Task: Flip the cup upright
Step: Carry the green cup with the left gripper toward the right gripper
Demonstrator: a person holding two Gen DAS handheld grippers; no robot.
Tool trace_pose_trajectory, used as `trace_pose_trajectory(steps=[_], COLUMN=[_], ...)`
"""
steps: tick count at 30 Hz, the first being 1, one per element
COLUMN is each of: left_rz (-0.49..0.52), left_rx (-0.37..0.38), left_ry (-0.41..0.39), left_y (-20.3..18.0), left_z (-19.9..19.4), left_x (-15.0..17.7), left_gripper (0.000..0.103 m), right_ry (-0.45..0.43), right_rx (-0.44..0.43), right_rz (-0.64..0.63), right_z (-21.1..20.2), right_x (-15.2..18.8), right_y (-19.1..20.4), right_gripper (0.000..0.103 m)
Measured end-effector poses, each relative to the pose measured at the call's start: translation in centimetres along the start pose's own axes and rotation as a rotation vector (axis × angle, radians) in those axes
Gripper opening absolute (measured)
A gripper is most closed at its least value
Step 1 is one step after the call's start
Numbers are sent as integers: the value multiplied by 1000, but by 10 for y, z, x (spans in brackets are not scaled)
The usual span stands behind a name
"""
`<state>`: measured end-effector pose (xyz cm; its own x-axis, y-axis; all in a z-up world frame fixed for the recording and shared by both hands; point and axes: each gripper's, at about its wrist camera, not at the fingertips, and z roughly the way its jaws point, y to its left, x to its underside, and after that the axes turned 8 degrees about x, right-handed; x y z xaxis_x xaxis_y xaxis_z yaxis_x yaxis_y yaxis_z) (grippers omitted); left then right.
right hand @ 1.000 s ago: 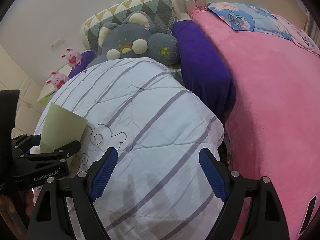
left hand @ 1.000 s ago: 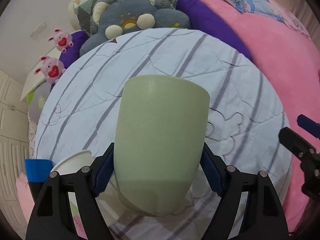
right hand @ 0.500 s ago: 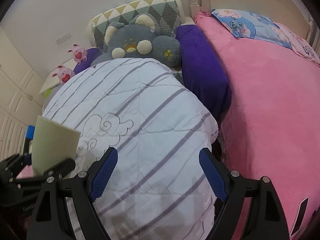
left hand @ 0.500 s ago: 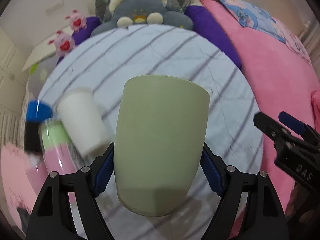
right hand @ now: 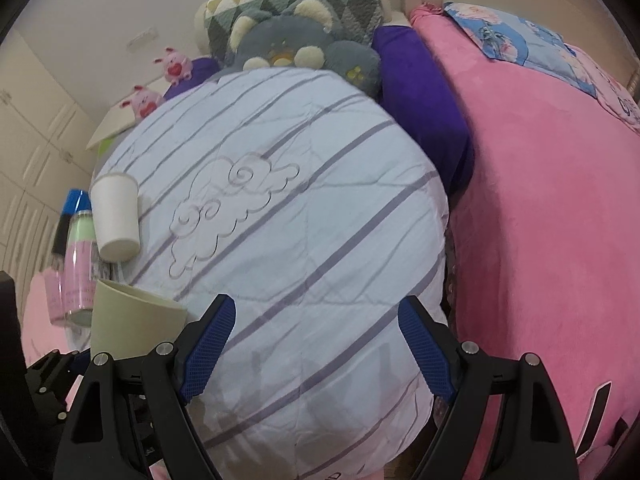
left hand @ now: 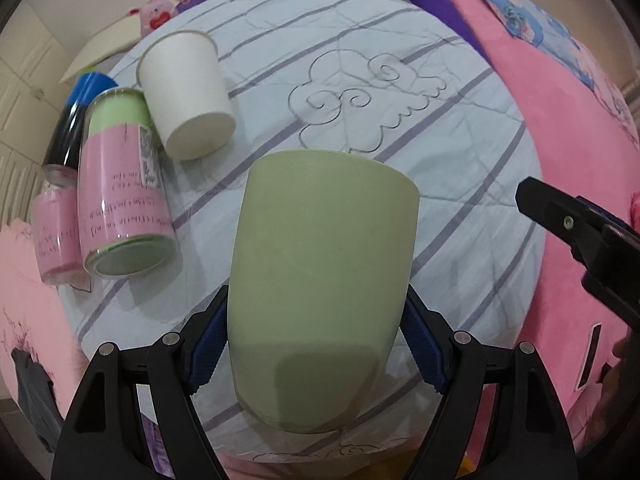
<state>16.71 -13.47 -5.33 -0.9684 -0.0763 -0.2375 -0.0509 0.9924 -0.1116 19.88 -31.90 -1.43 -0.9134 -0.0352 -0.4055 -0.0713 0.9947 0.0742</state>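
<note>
My left gripper [left hand: 316,344] is shut on a pale green cup [left hand: 320,272], held near its base above the striped quilt [left hand: 460,184]. The cup's wide rim points away from the camera and its rounded base is nearest me. The cup also shows at the lower left of the right wrist view [right hand: 128,320], mouth up and tilted. My right gripper [right hand: 316,348] is open and empty over the quilt [right hand: 300,216]; one of its fingers [left hand: 580,232] shows at the right of the left wrist view.
A white paper cup [left hand: 188,96] stands upright on the quilt at the left, beside a pink-and-green bottle [left hand: 120,196], a blue-capped dark bottle [left hand: 76,120] and a pink bottle [left hand: 56,236]. A pink blanket [right hand: 540,200], purple pillow [right hand: 420,96] and grey plush [right hand: 296,40] lie beyond.
My left gripper has pitched downward with the green cup, so the paper cup and bottles have come into full view. The right gripper has tilted down a little too.
</note>
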Motion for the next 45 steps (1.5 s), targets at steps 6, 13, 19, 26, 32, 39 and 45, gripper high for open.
trace_pose_trajectory(steps=[6,13,19,26,32,39,45], left_rz=[33,93,133,204,238,257,263], left_rx=[-22,-8,49,106,75,34,37], left_ry=[-23,-61,-82,-134,-199,-300,-329], left_y=[3,-2,0,5,11,21,36], left_z=[7,1,-6,-14,-14,-16,-25], left_x=[6,5,6,15,31,50,63], left_gripper=[81,88,94,94,94,96,96], right_ry=[23,32,11,-83,-121,-195,-236], right_rx=[-6,-4,1,11,-45,-79,-81], right_rz=[-40,-25,0,20,70,108,135], right_z=[0,3,6,3,11,9,-10], right_x=[8,13,21,36,52,70,84], right_y=[15,20,21,24,25,25,37], right_gripper=[85,85,85,85,85,85,85])
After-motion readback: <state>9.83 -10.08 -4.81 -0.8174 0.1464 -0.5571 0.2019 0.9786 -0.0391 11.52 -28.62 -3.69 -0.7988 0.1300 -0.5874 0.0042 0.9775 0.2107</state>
